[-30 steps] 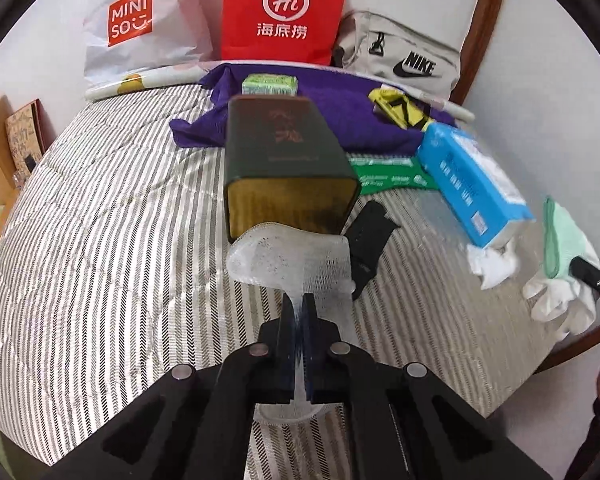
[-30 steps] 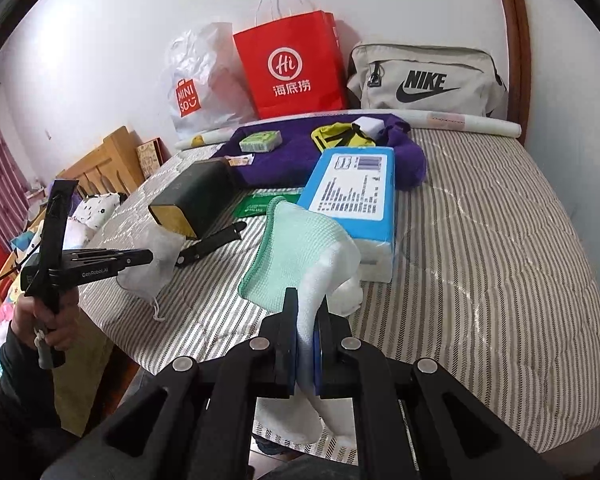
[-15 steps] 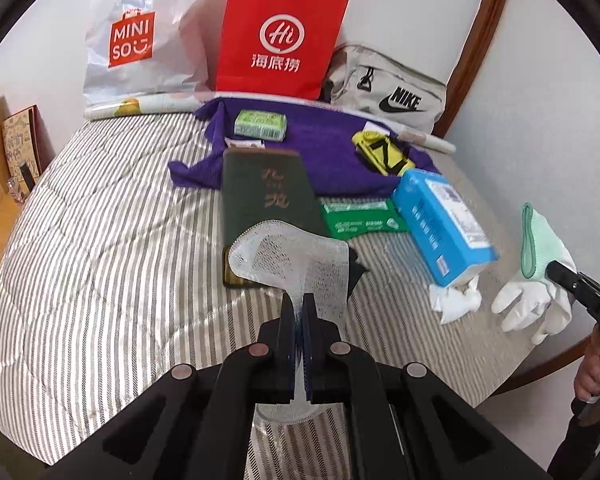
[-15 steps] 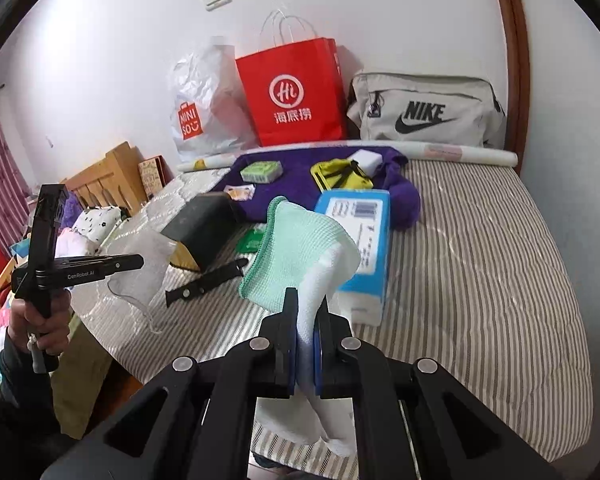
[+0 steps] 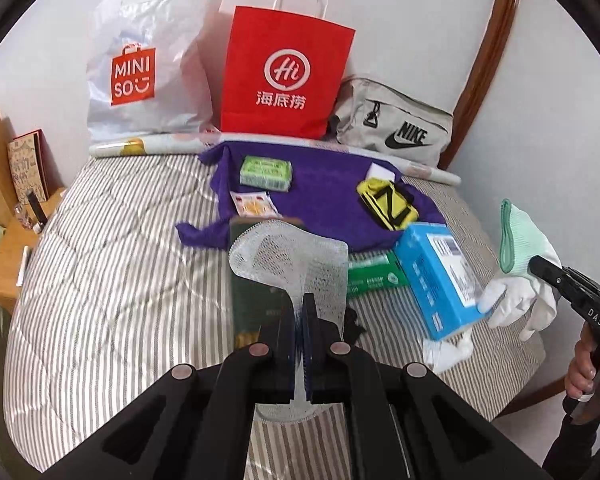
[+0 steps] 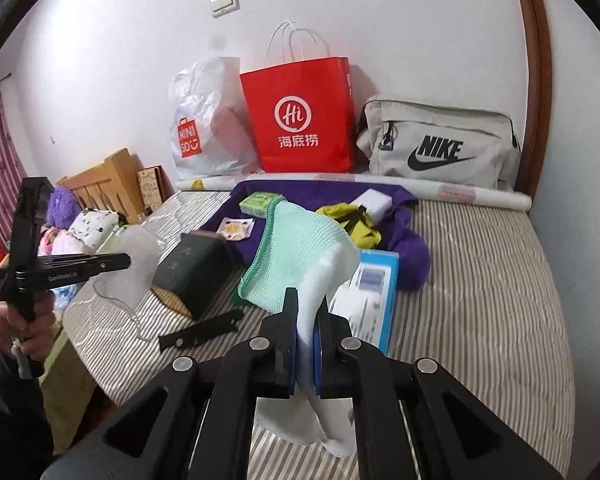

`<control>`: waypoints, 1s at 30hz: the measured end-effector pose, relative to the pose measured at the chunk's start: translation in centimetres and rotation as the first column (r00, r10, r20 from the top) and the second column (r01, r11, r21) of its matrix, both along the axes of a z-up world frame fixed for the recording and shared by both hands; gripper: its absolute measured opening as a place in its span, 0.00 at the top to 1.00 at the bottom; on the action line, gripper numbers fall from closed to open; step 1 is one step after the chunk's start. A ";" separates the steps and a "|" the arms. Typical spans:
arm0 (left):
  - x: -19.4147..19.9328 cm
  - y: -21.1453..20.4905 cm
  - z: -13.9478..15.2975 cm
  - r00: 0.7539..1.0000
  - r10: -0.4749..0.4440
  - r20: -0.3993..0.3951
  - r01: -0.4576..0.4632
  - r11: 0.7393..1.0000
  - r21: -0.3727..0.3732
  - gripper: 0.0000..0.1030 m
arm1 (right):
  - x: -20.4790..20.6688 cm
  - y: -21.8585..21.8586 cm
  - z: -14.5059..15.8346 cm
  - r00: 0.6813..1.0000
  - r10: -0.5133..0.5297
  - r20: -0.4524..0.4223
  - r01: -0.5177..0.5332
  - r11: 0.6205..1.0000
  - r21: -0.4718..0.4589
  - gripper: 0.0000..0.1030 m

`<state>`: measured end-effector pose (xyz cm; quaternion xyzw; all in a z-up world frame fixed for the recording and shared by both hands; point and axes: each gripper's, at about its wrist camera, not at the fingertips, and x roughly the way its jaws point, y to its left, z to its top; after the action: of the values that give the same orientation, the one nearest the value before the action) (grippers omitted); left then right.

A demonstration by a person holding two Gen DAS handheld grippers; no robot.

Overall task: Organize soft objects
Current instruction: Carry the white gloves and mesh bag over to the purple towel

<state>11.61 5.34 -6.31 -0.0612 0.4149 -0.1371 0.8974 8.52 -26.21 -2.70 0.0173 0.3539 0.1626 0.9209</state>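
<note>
My left gripper [image 5: 302,312] is shut on a white mesh face mask [image 5: 296,258], held up above the striped bed. The mask also shows in the right wrist view [image 6: 134,264], hanging from the left gripper [image 6: 116,262]. My right gripper [image 6: 306,320] is shut on a white glove with a green cuff [image 6: 300,256], held above the bed's near edge. The glove also shows in the left wrist view [image 5: 520,272] at the right. A purple cloth [image 5: 324,196] lies spread at the back of the bed, with a yellow-and-black soft item [image 5: 390,202] on it.
On the bed [image 5: 112,272] lie a dark green box [image 6: 192,272], a blue tissue box [image 5: 436,276], a green packet [image 5: 374,276], a black tool [image 6: 200,330] and a crumpled white tissue [image 5: 446,350]. A red paper bag [image 5: 284,80], a Miniso bag [image 5: 148,60] and a Nike bag [image 5: 392,130] stand against the wall.
Both grippers have lifted and pulled back from the bed, each still holding its item. The mask and the glove hang higher above the bedcover than before.
</note>
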 end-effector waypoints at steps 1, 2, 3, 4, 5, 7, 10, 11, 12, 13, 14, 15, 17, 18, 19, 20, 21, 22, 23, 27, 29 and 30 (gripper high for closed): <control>0.4 0.0 0.2 1.000 0.002 0.000 -0.002 1.000 -0.001 0.97 | 0.5 0.2 0.2 1.000 0.001 0.001 -0.001 1.000 -0.007 0.94; 0.8 0.1 0.4 1.000 0.006 0.002 -0.006 1.000 -0.001 0.97 | 1.2 0.3 0.3 1.000 -0.001 -0.002 0.001 1.000 -0.013 0.94; 1.1 0.1 0.5 1.000 0.008 0.004 -0.008 1.000 -0.003 0.97 | 1.5 0.4 0.4 1.000 -0.004 -0.005 0.004 1.000 -0.018 0.94; 1.5 0.0 0.7 1.000 0.007 0.003 -0.007 1.000 -0.004 0.97 | 2.1 0.6 0.5 1.000 -0.010 -0.007 0.010 1.000 -0.026 0.94; 1.9 0.0 0.8 1.000 0.007 0.004 -0.007 1.000 -0.005 0.97 | 2.5 0.8 0.7 1.000 -0.015 -0.007 0.015 0.999 -0.031 0.94; 2.6 -0.2 1.0 1.000 0.005 0.006 -0.005 1.000 -0.004 0.97 | 3.3 1.1 0.9 1.000 -0.017 -0.006 0.017 0.999 -0.035 0.94; 4.0 -0.5 1.1 1.000 -0.001 0.001 0.001 1.000 -0.003 0.97 | 4.5 1.5 1.2 1.000 -0.016 0.001 0.016 0.999 -0.041 0.94; 4.5 -0.6 1.0 1.000 0.000 -0.002 0.000 1.000 -0.003 0.97 | 4.8 1.6 1.2 1.000 -0.016 0.002 0.016 0.999 -0.042 0.94; 5.0 -0.6 1.0 1.000 0.003 -0.006 -0.003 1.000 -0.003 0.97 | 5.3 1.7 1.3 1.000 -0.017 0.003 0.017 0.999 -0.048 0.94; 5.7 -0.7 0.9 1.000 0.001 -0.010 -0.002 1.000 -0.006 0.97 | 5.8 1.8 1.3 1.000 -0.017 0.003 0.018 0.999 -0.050 0.94; 6.1 -0.7 0.9 1.000 0.001 -0.012 -0.001 1.000 -0.008 0.97 | 6.2 1.8 1.3 1.000 -0.018 0.003 0.018 0.999 -0.049 0.94; 6.5 -0.7 0.8 1.000 0.004 -0.014 -0.004 1.000 -0.009 0.97 | 6.6 1.8 1.3 1.000 -0.018 0.001 0.018 0.999 -0.047 0.94; 7.5 -0.8 0.8 1.000 0.005 -0.017 -0.005 1.000 -0.011 0.97 | 7.5 1.9 1.3 1.000 -0.020 -0.003 0.020 0.999 -0.047 0.94; 8.0 -0.9 0.8 1.000 0.005 -0.017 -0.006 1.000 -0.011 0.97 | 8.0 1.9 1.2 1.000 -0.021 -0.005 0.021 0.999 -0.048 0.94; 8.6 -1.0 0.7 1.000 0.006 -0.019 -0.006 1.000 -0.013 0.97 | 8.5 1.9 1.1 1.000 -0.022 -0.007 0.022 0.998 -0.052 0.94; 8.9 -1.0 0.7 1.000 0.006 -0.021 -0.006 1.000 -0.014 0.97 | 9.0 1.9 1.1 1.000 -0.024 -0.008 0.023 0.998 -0.053 0.94; 9.4 -1.0 0.7 1.000 0.008 -0.023 -0.008 1.000 -0.015 0.97 | 9.5 1.8 1.0 1.000 -0.025 -0.010 0.024 0.998 -0.053 0.94; 10.0 -1.1 0.6 1.000 0.009 -0.025 -0.009 1.000 -0.019 0.97 | 10.1 1.7 0.9 1.000 -0.027 -0.012 0.026 0.998 -0.053 0.94; 10.4 -1.1 0.6 1.000 0.008 -0.026 -0.008 1.000 -0.022 0.97 | 10.6 1.6 0.9 1.000 -0.029 -0.011 0.028 0.998 -0.052 0.94; 12.5 -1.3 0.6 1.000 0.005 -0.022 -0.006 1.000 -0.024 0.97 | 12.7 1.3 0.8 0.999 -0.034 -0.013 0.033 0.998 -0.051 0.94; 13.6 -1.5 0.5 1.000 0.004 -0.025 -0.005 1.000 -0.026 0.97 | 14.0 1.2 0.6 0.999 -0.035 -0.013 0.034 0.998 -0.056 0.94; 14.1 -1.5 0.4 1.000 0.003 -0.028 -0.004 1.000 -0.029 0.97 | 14.5 1.2 0.6 0.999 -0.036 -0.015 0.035 0.998 -0.057 0.94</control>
<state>25.74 3.80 -5.93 -0.0767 0.4252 -0.1404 0.8909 23.02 -24.99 -2.14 -0.0014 0.3653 0.1360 0.9209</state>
